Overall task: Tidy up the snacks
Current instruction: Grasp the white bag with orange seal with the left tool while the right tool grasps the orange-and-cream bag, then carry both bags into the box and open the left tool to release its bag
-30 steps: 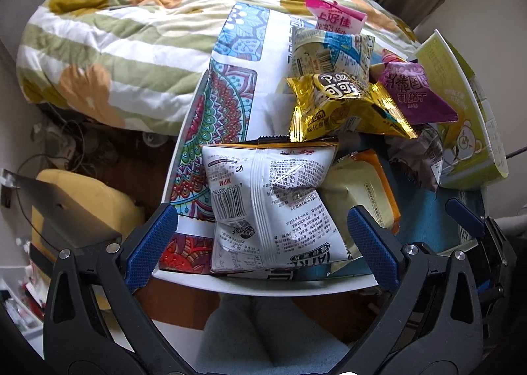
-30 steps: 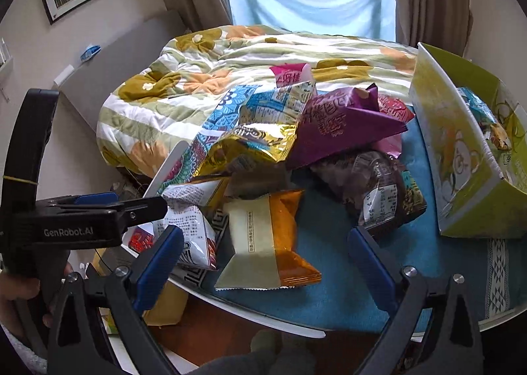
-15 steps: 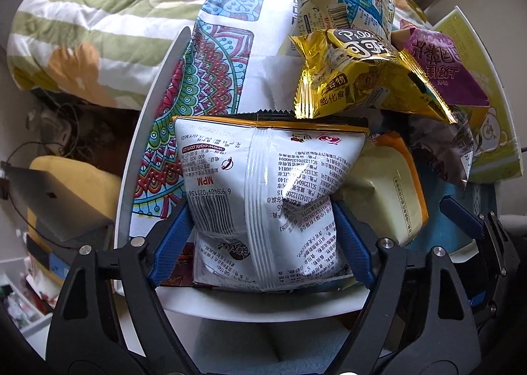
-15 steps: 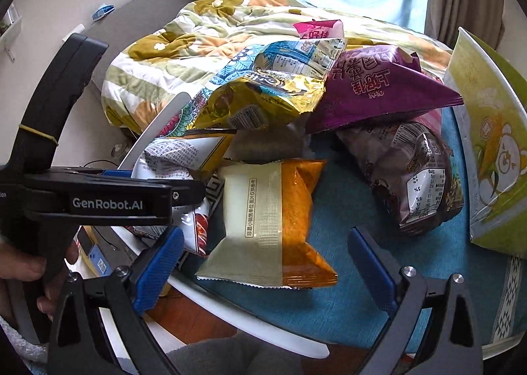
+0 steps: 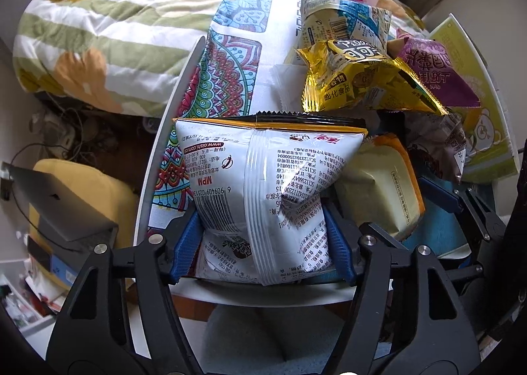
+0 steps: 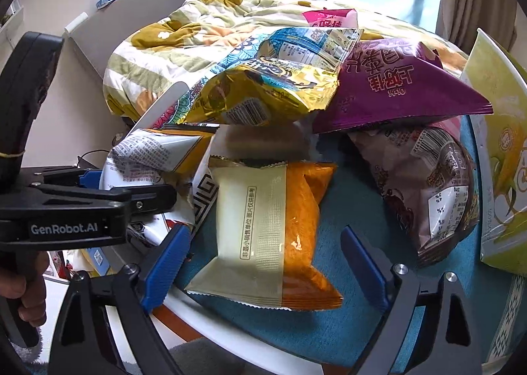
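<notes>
My left gripper [image 5: 263,243] has gone from wide to closing on the white bag [image 5: 263,184] at the table's [image 5: 154,177] near edge — pads pinching it, ready to lift. My right gripper [image 6: 263,273] has dropped over the orange packet [image 6: 273,236], jaws wide, narrowing — not touching yet.

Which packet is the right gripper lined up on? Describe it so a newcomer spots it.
On the round table, at the near edge of the snack pile, a flat packet lies between the right gripper fingers, which are closing but not touching it. Unlike its puffy neighbours, it is half cream, half orange.
</notes>
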Motion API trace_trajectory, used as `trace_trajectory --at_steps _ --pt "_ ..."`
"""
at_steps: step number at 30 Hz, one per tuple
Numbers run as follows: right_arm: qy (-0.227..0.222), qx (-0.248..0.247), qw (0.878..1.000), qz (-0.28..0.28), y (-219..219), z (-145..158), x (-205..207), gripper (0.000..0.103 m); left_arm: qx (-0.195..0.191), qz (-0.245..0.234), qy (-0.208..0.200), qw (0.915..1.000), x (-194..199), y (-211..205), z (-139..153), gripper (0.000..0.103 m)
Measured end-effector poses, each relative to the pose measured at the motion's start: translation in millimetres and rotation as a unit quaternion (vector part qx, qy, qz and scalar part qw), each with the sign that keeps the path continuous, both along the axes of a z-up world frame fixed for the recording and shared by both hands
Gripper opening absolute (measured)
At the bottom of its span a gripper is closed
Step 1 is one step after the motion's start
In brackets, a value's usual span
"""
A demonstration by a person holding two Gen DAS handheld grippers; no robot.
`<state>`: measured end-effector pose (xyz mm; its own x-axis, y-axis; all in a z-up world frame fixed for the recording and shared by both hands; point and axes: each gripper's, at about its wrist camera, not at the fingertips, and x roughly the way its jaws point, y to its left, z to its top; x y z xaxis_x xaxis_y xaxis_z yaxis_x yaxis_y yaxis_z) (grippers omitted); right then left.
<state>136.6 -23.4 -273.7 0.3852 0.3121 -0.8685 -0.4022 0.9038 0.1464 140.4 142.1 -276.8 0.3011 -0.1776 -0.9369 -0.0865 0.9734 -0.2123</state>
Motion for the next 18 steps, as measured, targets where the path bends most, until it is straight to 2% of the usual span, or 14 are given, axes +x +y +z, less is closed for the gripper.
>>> trace_trajectory --at_steps 5,9,14,18 --pt "0.015 -0.001 1.000 -0.001 5 -9 6 0.090 0.003 0.002 -0.005 1.0000 -4 1 4 0.064" --pt "0.019 -0.004 1.000 -0.005 8 -12 10 0.084 0.009 -0.001 -0.010 0.9999 -6 -1 7 0.064" --pt "0.029 -0.017 0.999 -0.010 9 -18 13 0.064 0.010 -0.003 -0.018 0.9998 -9 -1 11 0.064" --pt "0.030 -0.013 0.999 -0.022 5 -15 13 0.059 0.010 -0.006 -0.028 0.9995 -13 0 18 0.064"
